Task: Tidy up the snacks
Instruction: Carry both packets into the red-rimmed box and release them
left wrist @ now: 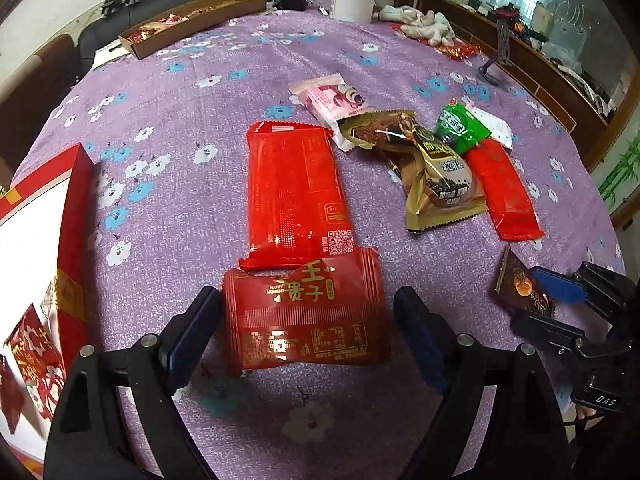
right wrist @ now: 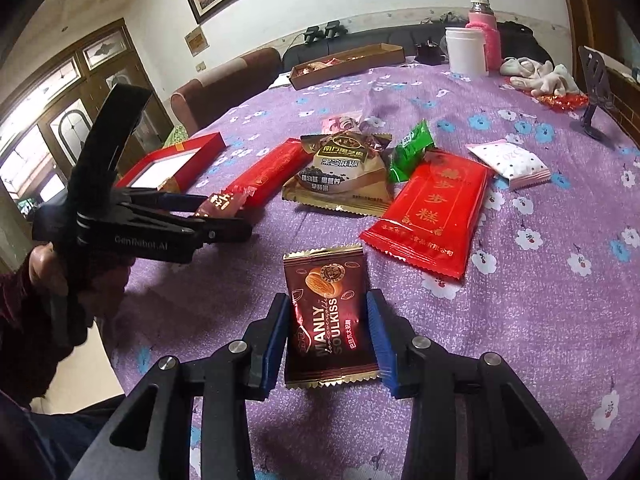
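Left tool (left wrist: 308, 320) spread wide, its pads on either side of a squat red packet (left wrist: 306, 316) lying flat on the surface (left wrist: 180, 92); small gaps showed on both sides, nothing pinched. Right tool (right wrist: 329, 340) had its jaws straddling a dark brown chocolate packet (right wrist: 329, 320), pads close against the wrapper edges; could not tell if they pressed it. Just beyond the red packet lay a long red wrapper (left wrist: 294, 188), touching it. Farther right sat a loose pile: pink packet (left wrist: 330, 98), gold-brown bag (left wrist: 436, 176), green packet (left wrist: 460, 126), another red wrapper (left wrist: 502, 190). Red box (left wrist: 74, 216) stood at the left edge. Cardboard tray (left wrist: 192, 24) far back.
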Motion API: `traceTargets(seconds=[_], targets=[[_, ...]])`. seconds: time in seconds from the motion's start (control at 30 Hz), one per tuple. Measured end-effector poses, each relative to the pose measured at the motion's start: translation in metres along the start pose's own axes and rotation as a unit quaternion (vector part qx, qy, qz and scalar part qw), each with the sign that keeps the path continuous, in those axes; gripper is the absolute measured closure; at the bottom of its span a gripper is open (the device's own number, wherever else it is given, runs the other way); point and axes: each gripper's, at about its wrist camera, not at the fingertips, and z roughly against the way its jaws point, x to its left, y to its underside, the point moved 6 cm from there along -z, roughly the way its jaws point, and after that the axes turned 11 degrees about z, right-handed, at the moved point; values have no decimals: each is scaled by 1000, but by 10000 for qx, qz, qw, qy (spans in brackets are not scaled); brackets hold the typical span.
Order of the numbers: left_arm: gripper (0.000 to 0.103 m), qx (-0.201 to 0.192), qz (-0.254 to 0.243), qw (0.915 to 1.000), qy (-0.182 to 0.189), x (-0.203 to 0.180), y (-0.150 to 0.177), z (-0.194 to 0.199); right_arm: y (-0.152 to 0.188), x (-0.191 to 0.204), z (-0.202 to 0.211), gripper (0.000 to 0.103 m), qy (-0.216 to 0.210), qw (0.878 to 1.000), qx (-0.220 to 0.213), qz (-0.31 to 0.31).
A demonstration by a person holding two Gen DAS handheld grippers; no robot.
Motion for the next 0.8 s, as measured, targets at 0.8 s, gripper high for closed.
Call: traceTargets(seconds=[0.8], targets=[[47,-352,146,9990,241,27,22,36,-6,27,-12,66,839,9907,572,910]])
